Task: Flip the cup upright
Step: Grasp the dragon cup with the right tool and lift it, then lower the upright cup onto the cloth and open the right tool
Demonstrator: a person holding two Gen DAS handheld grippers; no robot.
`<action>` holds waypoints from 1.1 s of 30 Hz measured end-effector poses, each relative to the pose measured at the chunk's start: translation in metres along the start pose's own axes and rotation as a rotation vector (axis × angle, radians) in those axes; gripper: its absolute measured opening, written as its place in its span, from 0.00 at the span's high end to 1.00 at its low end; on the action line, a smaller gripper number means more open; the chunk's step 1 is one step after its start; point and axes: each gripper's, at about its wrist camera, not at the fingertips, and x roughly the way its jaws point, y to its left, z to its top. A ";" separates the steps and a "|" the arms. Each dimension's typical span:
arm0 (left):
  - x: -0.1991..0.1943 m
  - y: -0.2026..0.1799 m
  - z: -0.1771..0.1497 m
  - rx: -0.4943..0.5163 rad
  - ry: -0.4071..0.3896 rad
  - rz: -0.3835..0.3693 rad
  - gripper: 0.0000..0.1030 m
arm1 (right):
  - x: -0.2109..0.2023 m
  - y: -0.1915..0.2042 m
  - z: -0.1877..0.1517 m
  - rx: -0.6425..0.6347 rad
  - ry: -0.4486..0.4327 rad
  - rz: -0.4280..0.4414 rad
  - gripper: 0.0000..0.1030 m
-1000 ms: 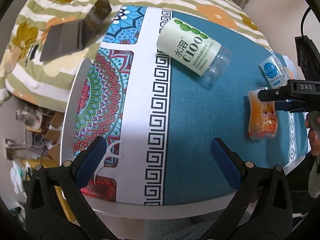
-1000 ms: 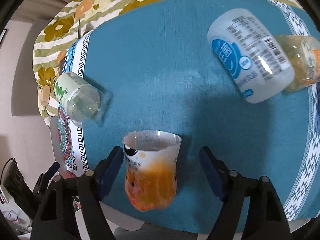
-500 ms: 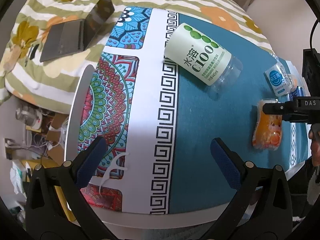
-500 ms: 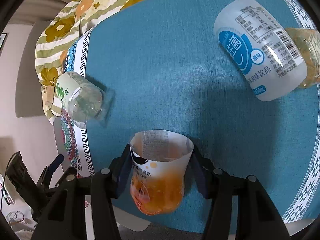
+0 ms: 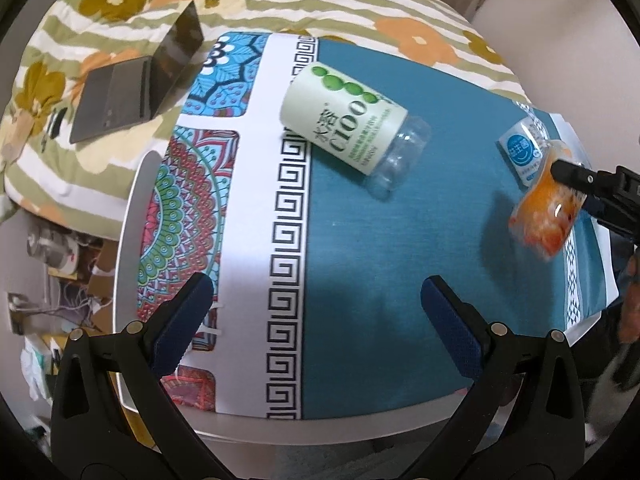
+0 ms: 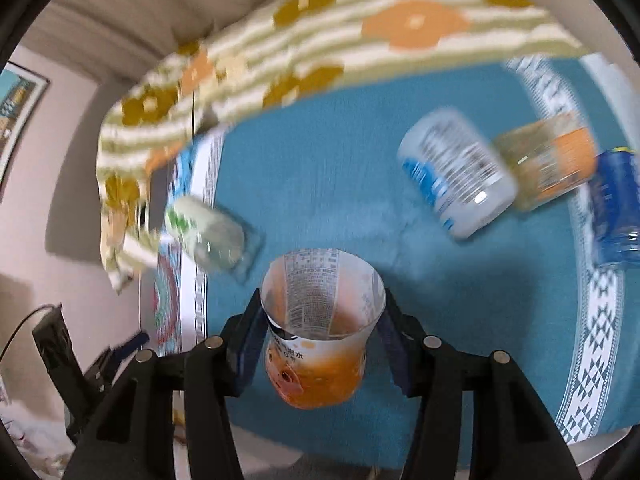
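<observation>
The cup (image 6: 320, 336) is clear plastic with an orange printed base and an open mouth facing away from the camera. My right gripper (image 6: 322, 344) is shut on it and holds it tilted above the teal tablecloth (image 6: 340, 184). It also shows in the left wrist view (image 5: 548, 216), lifted off the cloth at the right, with the right gripper (image 5: 576, 184) on it. My left gripper (image 5: 316, 320) is open and empty over the near edge of the table.
A green-and-white C100 bottle cup (image 5: 352, 124) lies on its side mid-table. A blue-and-white cup (image 6: 460, 176), an orange-labelled one (image 6: 552, 164) and a blue one (image 6: 616, 220) lie at the right. A laptop (image 5: 136, 88) rests on the flowered bedding (image 5: 360, 12) behind.
My right gripper closed on the orange cup, lifted it off the cloth and tipped it, so its mouth now points up and away. My left gripper stayed open and shifted only slightly.
</observation>
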 end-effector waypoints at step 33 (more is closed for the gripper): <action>0.010 -0.029 -0.014 0.097 -0.026 0.021 0.00 | 0.011 0.013 -0.075 -0.269 -0.391 -0.283 0.50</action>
